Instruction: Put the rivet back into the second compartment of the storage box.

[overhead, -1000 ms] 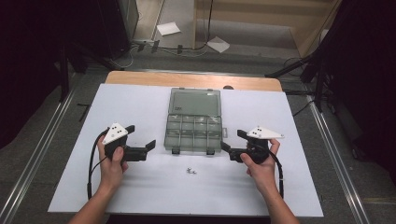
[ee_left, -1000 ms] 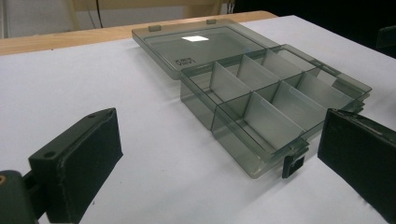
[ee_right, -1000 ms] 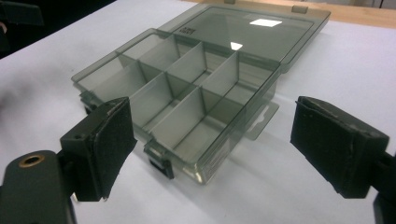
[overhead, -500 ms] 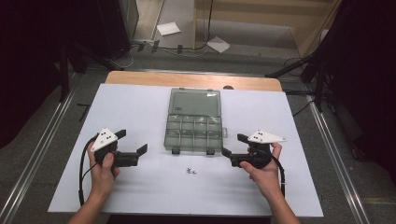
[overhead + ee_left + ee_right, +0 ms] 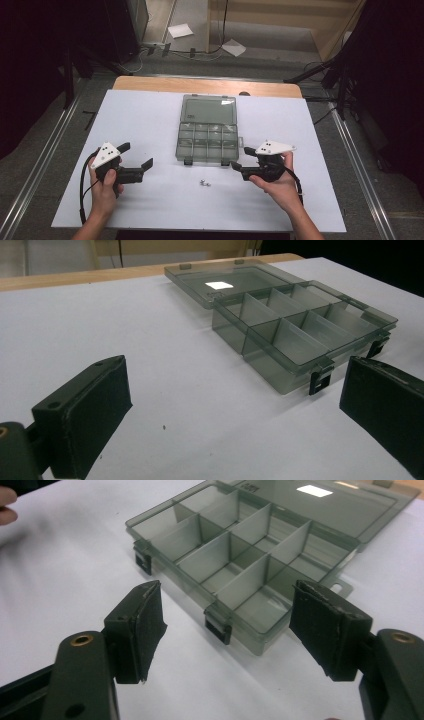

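Your left tool (image 5: 137, 167) slid outward to the left and a little nearer to you since the earlier frame, ending well apart from the box (image 5: 207, 130), while your right tool (image 5: 243, 161) hardly shifted and its jaws had just been closing, with nothing between them. Both tools were spread and gripped nothing. That box sat at the middle of the bench (image 5: 150, 115), lid laid flat on the far side and its compartments looking bare. Small metal bits (image 5: 203, 183) lay on the white sheet just near of it, between your hands. I judged those bits light, hard and slippery, likely to skitter, so you would have pinched them squarely from above. I judged the box thin, stiff plastic, light enough to slide; its near wall by the latches (image 5: 218, 628) was the place to steady it.
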The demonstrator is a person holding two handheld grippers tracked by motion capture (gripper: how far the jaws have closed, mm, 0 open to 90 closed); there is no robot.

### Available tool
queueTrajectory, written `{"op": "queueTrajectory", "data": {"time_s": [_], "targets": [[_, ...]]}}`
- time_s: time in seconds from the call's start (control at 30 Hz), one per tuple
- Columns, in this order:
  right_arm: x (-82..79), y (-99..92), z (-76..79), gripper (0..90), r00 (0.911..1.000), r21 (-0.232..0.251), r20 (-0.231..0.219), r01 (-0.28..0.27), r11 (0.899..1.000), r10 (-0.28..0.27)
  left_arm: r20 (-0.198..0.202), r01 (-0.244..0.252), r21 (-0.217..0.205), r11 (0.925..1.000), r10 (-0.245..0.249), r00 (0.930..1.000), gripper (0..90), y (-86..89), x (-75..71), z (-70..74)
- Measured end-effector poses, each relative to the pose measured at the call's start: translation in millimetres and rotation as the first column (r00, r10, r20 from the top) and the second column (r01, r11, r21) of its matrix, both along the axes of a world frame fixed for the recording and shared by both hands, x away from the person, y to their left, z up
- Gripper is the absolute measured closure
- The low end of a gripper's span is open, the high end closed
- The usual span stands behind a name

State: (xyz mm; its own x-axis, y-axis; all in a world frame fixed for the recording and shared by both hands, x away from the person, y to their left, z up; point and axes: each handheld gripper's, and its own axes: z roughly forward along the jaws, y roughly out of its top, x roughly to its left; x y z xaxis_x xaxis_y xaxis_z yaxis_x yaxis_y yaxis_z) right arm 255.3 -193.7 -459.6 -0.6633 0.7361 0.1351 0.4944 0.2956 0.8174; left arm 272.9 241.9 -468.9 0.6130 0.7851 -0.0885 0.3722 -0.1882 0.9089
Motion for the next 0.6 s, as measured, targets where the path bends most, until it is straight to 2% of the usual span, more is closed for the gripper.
{"op": "queueTrajectory", "data": {"time_s": [0.17, 0.3, 0.47, 0.6], "targets": [[0.7, 6.4, 2.2, 36.9, 0.9981, -0.021, -0.027, -0.056, 0.998, 0.056, 0.007, -0.026, -0.018, 0.9995, 0.026, 0.9996, 0.0, -0.4, -0.2, 0.0], [1.6, 12.5, 2.7, 42.6, 0.9945, -0.035, -0.053, -0.093, 0.995, 0.091, 0.013, -0.026, 0.002, 0.9997, 0.026, 0.9996, 0.0, -1.3, 0.5, -1.9], [5.4, 23.8, 1.9, 49.9, 0.9820, -0.038, -0.090, -0.170, 0.985, 0.166, 0.012, -0.039, 0.012, 0.9991, 0.039, 0.9992, 0.0, 0.7, -2.0, -1.6], [7.9, 30.4, 0.4, 57.2, 0.9710, -0.035, -0.122, -0.211, 0.977, 0.206, 0.005, -0.025, 0.015, 0.9996, 0.024, 0.9997, 0.0, 5.3, -3.9, -1.0]]}}
